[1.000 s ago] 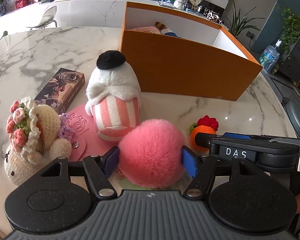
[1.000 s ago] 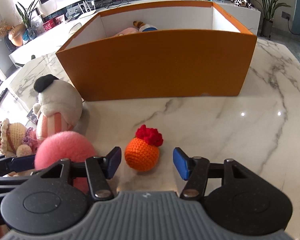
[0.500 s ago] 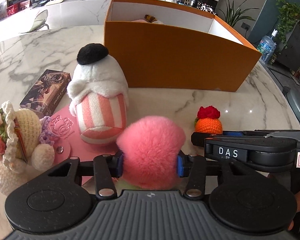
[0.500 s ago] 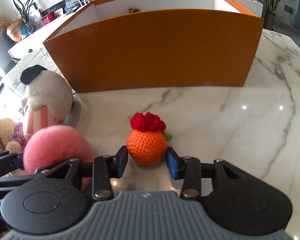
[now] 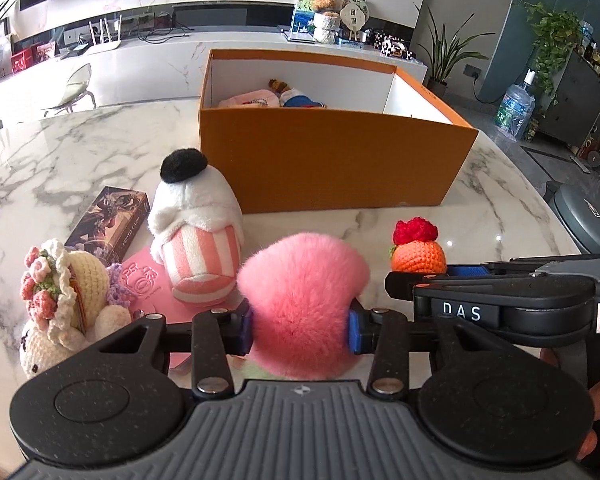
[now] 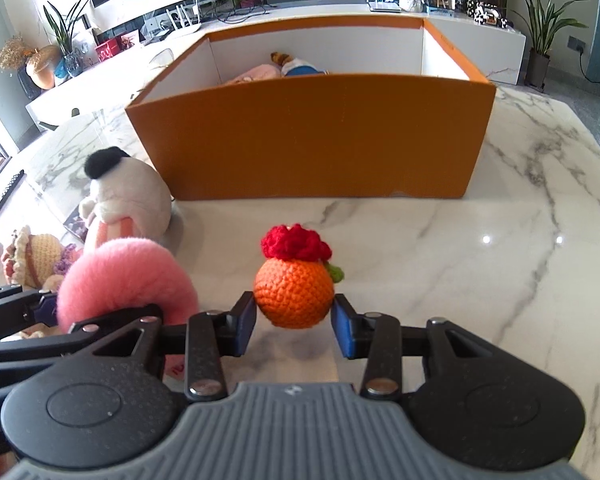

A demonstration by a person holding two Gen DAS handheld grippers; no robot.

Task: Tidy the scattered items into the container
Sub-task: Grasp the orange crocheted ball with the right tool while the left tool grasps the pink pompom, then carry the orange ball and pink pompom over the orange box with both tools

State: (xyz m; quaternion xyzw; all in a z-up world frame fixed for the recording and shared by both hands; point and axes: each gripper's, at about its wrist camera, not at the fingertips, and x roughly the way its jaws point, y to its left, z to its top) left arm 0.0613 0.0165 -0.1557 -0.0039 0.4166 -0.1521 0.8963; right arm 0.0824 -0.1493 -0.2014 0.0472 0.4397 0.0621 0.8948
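Observation:
My left gripper (image 5: 300, 330) has a fluffy pink pompom (image 5: 300, 292) between its blue pads; the jaws are still closing and the pads press into the fur. My right gripper (image 6: 294, 324) is shut on an orange crochet ball (image 6: 294, 296) with a red top, held just above the marble table (image 6: 480, 260). The ball (image 5: 418, 256) also shows at the right of the left wrist view, and the pompom (image 6: 124, 276) at the left of the right wrist view. An open orange box (image 5: 340, 172) (image 6: 312, 140) stands beyond both grippers.
A white plush with a pink striped base (image 5: 196, 232), a crochet doll with flowers (image 5: 64, 300), a dark card box (image 5: 110, 220) and a pink disc (image 5: 144, 284) lie left of the pompom. Soft toys (image 5: 276, 98) lie inside the box. A hand (image 5: 596, 400) shows at the right edge.
Both grippers closed from open: the left onto the pink pompom, the right onto the orange ball. Both then rose a little, carrying their toys, and the box interior came into view.

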